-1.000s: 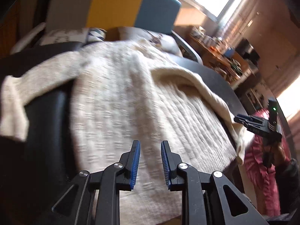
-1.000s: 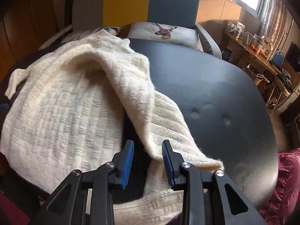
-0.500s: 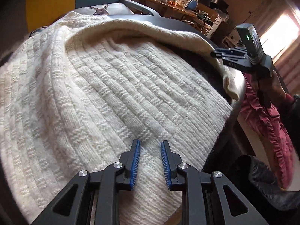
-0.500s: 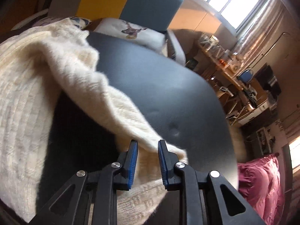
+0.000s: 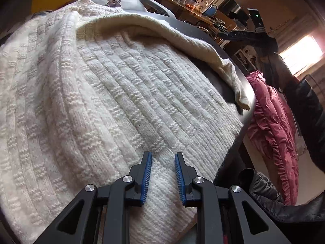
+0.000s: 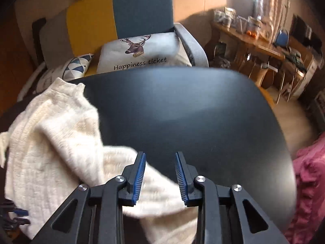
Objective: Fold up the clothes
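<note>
Sweater, cream knit, lies spread over the black bench, covering its left part w/ one sleeve folded back across the body toward the near right edge. Jars on the far side shelf: contents too small to tell. We hold our left gripper low over the sweater's hem, jaws narrowly apart, nothing between them. Our right gripper hangs above the sleeve's cuff end, jaws moderately wide & empty; cuff lies under and just left of them. Deer cushion sits on the sofa behind the bench.
</note>
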